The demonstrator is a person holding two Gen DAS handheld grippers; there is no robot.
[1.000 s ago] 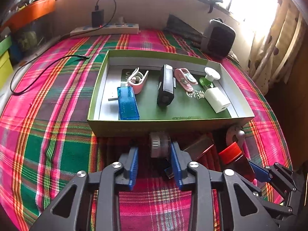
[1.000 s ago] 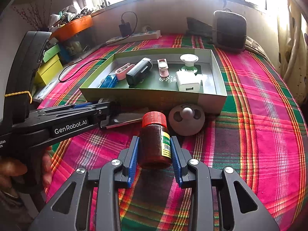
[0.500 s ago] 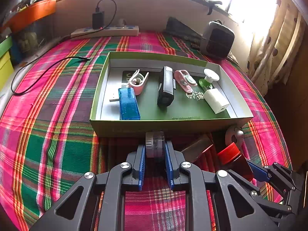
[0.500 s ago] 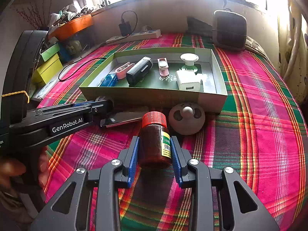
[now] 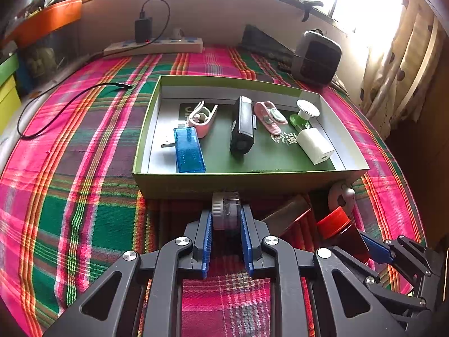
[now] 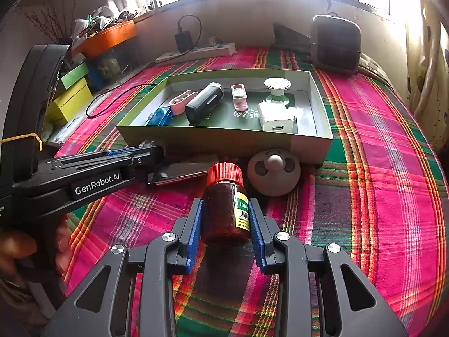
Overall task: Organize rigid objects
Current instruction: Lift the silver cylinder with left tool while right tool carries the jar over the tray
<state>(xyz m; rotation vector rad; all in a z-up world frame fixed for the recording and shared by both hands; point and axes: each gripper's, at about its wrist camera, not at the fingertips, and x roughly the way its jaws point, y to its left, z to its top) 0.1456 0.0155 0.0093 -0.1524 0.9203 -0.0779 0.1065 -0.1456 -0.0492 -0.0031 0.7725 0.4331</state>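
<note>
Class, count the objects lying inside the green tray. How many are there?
6 in the green tray, left to right: blue USB stick, pink clip, black device, pink gadget, white-green knob, white charger. None appears hidden.

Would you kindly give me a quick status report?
Left tool shut on small grey roller. Right tool shut on red-capped brown bottle. Green cardboard tray directly ahead; nothing blocking.

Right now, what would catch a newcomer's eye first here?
The bright plaid cloth, then the green box on it holding small gadgets. In front of the box, the right gripper clamps a brown bottle with a red cap, and the left gripper pinches a small grey roll.
</note>
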